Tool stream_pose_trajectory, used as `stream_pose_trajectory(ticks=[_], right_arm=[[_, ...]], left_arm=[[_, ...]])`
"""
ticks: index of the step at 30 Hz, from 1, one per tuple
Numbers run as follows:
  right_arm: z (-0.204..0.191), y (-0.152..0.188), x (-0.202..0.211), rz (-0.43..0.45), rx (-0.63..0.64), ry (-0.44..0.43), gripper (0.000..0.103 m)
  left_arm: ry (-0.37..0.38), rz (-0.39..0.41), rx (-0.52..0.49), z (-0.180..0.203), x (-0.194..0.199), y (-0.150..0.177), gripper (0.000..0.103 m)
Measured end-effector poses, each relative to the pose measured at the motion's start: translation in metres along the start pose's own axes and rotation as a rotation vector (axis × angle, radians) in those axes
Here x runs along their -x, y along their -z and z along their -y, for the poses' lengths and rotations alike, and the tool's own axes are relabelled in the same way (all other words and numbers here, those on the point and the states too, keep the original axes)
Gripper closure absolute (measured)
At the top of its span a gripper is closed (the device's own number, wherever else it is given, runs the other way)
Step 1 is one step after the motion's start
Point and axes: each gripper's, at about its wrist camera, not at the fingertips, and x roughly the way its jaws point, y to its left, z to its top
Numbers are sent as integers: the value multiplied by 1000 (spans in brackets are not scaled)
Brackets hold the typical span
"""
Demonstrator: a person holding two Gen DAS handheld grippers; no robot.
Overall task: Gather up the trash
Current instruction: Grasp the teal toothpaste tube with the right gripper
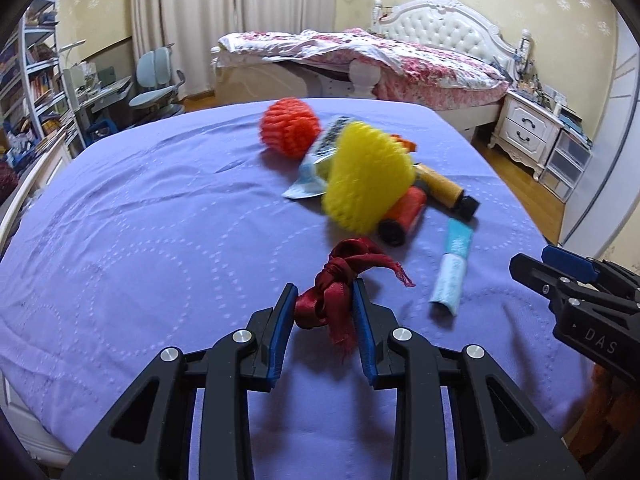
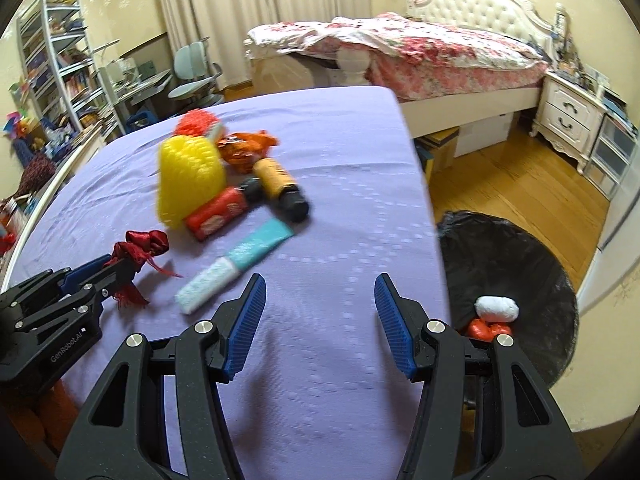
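A knotted dark red ribbon (image 1: pixel 334 296) is clamped between the blue pads of my left gripper (image 1: pixel 325 300), which is shut on it just above the purple tablecloth (image 1: pixel 140 220). From the right wrist view the ribbon (image 2: pixel 140 244) hangs at that gripper's tip (image 2: pixel 120 264). My right gripper (image 2: pixel 320 292) stands open over bare cloth with nothing between its fingers. Further back lies a pile: a yellow foam net (image 1: pixel 368 176), an orange foam net (image 1: pixel 290 126), a red can (image 2: pixel 218 214), a yellow and black bottle (image 2: pixel 280 188), a teal and white tube (image 2: pixel 236 266) and an orange wrapper (image 2: pixel 244 146).
A bin lined with a black bag (image 2: pixel 508 280) stands on the wooden floor off the table's right edge, holding a white wad (image 2: pixel 496 308) and orange scraps. Behind are a bed (image 2: pixel 400 52), a white nightstand (image 2: pixel 568 120), a desk with a chair (image 1: pixel 156 84) and bookshelves.
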Motion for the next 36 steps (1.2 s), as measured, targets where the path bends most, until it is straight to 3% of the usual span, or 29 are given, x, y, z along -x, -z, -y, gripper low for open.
stream_pose_trajectory(ticks=[10,12,14,19,24,27,31,33,36], right_arm=[[-50,-14,-27,-48,67,-35,46],[-52,-14,-29,-62,65,-29,46],[-51,-11,-29,-70,67,-21,46],[-41,-3,-24,-78,63,2,46],[-33,-2,-22,-76,56,17,46],[-32,-4,-23,-76,54,7,46],[-36,-8,-27,-77,68,-12,48],[-40,-9,-29,-78,80,-20,54],[-44,-7,-29,-79,101,-24,70]], left_arm=[[-25,-14,80,-34,-2,4,71],[-18,-21,89,-36,-3,4,68],[-14,-18,96,-37,-3,5,55],[3,-11,105,-38,-4,3,37],[9,-23,103,-39,-9,0,35],[16,-33,94,-37,-11,0,35],[20,-43,64,-35,-12,0,58],[27,-54,63,-36,-15,1,65],[30,-47,52,-35,-14,1,73]])
